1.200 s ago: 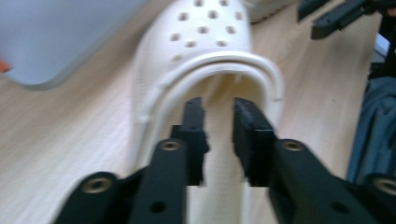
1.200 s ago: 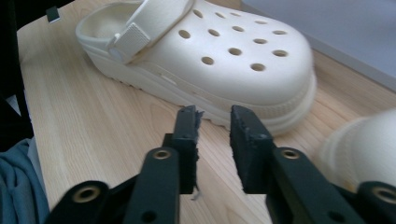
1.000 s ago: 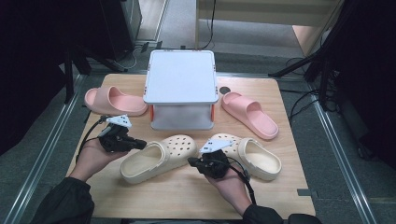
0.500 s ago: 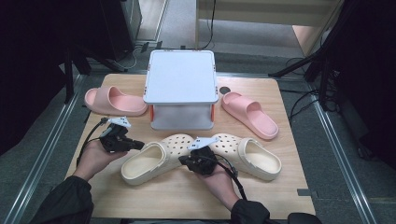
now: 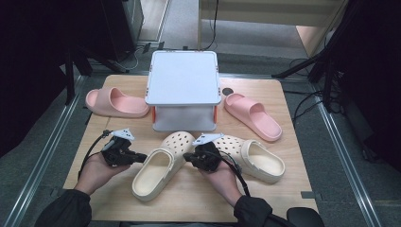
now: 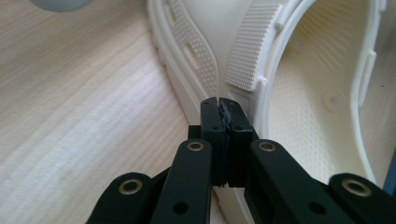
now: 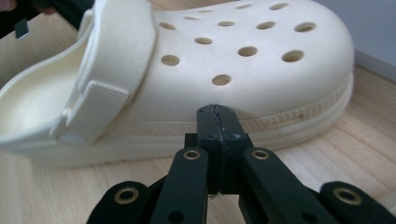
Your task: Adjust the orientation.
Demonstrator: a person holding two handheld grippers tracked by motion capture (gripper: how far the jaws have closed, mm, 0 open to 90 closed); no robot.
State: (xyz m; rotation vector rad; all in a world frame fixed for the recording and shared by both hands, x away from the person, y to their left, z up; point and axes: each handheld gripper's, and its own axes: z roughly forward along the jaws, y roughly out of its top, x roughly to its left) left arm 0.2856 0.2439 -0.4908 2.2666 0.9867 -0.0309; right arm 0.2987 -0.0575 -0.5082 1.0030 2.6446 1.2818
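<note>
We have brought both grippers in on the cream perforated foam clog (image 5: 161, 168) lying at the near centre of the pale wooden table (image 5: 293, 189). Since a second ago the right gripper (image 5: 189, 157) has slid across from the second cream clog (image 5: 257, 158) at 3 o'clock, and the left gripper (image 5: 142, 156) has edged closer from 9 o'clock. Our reading is that we are set to nudge or square this clog from both flanks, not to pick it up.

Both pairs of jaws are pressed together with nothing between them. In the left gripper view the left gripper (image 6: 219, 100) sits against the clog's outer wall, beside the stippled end of the heel strap (image 6: 252, 51). In the right gripper view the right gripper (image 7: 217, 109) points at the ridged sole band, just short of or touching it.

The clog is matte, soft-looking foam: a rounded toe with round holes, a dimpled footbed, a ribbed strap.

At 12 o'clock stands a white lidded plastic box (image 5: 183, 78) with orange latches. A smooth pink foam slide (image 5: 116, 101) lies at 10 o'clock, its twin (image 5: 253, 116) at 2 o'clock.
</note>
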